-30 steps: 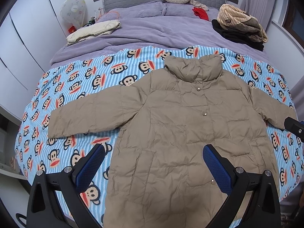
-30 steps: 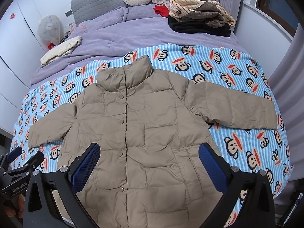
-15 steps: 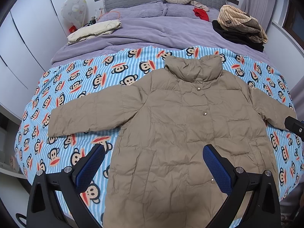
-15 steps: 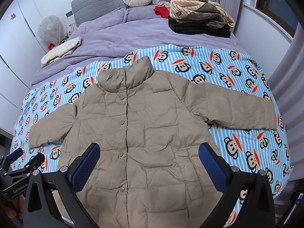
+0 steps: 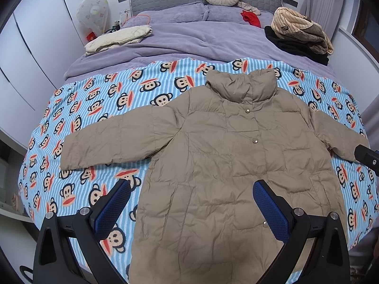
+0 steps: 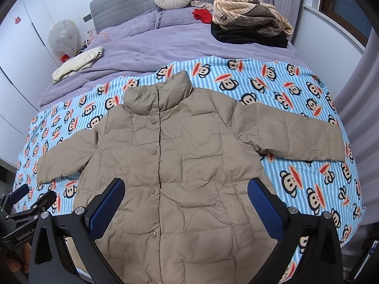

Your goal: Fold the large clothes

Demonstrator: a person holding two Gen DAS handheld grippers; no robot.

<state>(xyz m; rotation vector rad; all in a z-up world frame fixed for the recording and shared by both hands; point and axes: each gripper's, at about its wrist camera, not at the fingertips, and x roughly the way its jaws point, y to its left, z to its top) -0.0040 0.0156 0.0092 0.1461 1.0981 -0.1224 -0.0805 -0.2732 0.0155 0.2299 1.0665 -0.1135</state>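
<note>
I find the tan puffer jacket [image 5: 227, 161] lying flat, front up and snapped shut, on the monkey-print blanket [image 5: 99, 108] covering the near half of the bed, collar toward 12 o'clock, one sleeve out at 9 and the other at 3. My left gripper [image 5: 191, 203] hangs above the hem with its blue pads spread wide, gripping nothing. My right gripper [image 6: 186, 203] is likewise wide and empty above the lower front. Folded clothes [image 6: 248, 21] sit on the bed at 1 o'clock.

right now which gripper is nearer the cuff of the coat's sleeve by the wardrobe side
Left. The left gripper hangs just below that sleeve cuff; the right gripper is over the tan puffer coat, towards its far sleeve.
</note>
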